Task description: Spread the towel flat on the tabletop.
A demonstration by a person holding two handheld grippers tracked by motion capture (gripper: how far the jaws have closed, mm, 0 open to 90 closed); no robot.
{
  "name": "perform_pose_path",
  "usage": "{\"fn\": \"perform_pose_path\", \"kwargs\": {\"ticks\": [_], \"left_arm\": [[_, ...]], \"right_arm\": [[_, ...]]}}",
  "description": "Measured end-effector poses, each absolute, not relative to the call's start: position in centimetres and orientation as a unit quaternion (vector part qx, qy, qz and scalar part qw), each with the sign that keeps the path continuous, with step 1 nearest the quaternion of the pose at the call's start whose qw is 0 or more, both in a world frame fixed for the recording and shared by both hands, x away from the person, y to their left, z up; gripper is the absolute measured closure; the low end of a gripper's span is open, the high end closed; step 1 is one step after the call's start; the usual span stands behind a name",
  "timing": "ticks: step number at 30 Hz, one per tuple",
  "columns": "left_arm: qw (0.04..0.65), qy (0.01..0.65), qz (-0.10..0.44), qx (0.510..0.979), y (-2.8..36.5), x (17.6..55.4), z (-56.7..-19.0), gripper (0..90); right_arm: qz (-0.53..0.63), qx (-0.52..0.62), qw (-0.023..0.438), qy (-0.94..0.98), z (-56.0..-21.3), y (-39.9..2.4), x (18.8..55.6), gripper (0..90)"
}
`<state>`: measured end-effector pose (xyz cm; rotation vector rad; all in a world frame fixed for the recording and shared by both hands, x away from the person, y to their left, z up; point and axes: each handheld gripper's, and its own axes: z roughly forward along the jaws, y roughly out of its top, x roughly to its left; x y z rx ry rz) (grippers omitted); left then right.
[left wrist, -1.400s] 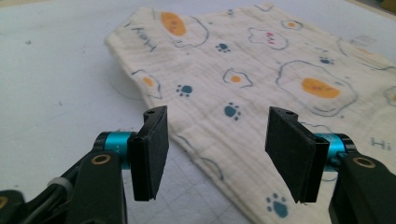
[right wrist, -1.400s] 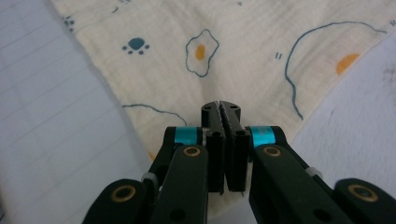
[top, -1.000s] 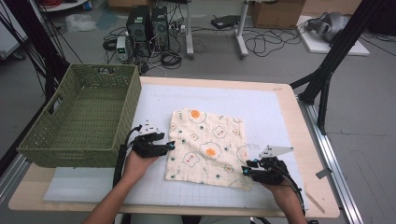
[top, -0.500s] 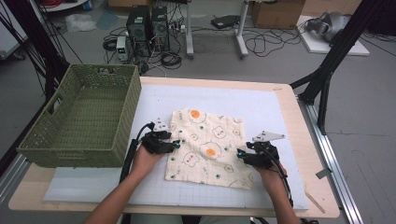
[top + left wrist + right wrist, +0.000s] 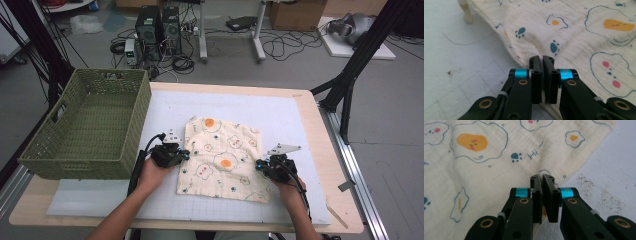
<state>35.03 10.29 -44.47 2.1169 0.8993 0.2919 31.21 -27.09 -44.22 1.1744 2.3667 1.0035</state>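
Observation:
A cream cloth [image 5: 222, 155] printed with fried eggs and paw marks lies loosely folded on the white mat. My left gripper [image 5: 183, 155] is at the cloth's left edge. In the left gripper view its jaws [image 5: 542, 58] have just closed and pinch the hem of the cloth [image 5: 574, 32]. My right gripper [image 5: 260, 165] is at the cloth's lower right edge. In the right gripper view its jaws [image 5: 542, 177] have also just closed, with the edge of the cloth [image 5: 499, 170] caught between them.
A green woven basket [image 5: 90, 125] stands at the table's left, close to my left hand. The white mat [image 5: 285, 115] covers most of the wooden table [image 5: 342, 200]. Cables and computer cases lie on the floor beyond the far edge.
My right gripper slid left onto the cloth's right edge. Both grippers' jaws went from open to shut on the cloth's edges. The left hand stayed in place.

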Motion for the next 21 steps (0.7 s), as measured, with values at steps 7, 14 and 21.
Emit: {"fn": "perform_pose_path", "kwargs": {"ticks": [7,14,21], "left_arm": [[0.4,0.352,0.1,0.84,10.7,33.5,-44.2,86.0],[0.425,0.356,0.081,0.828,11.4,32.7,-44.4,80.0],[0.443,0.409,0.111,0.79,12.0,34.0,-43.9,49.4]], "right_arm": [[0.339,0.397,0.145,0.84,-43.8,-26.9,30.1,86.5],[0.336,0.393,0.126,0.847,-43.6,-27.0,29.5,82.4],[0.38,0.391,0.154,0.824,-42.7,-27.2,29.6,62.3]]}}
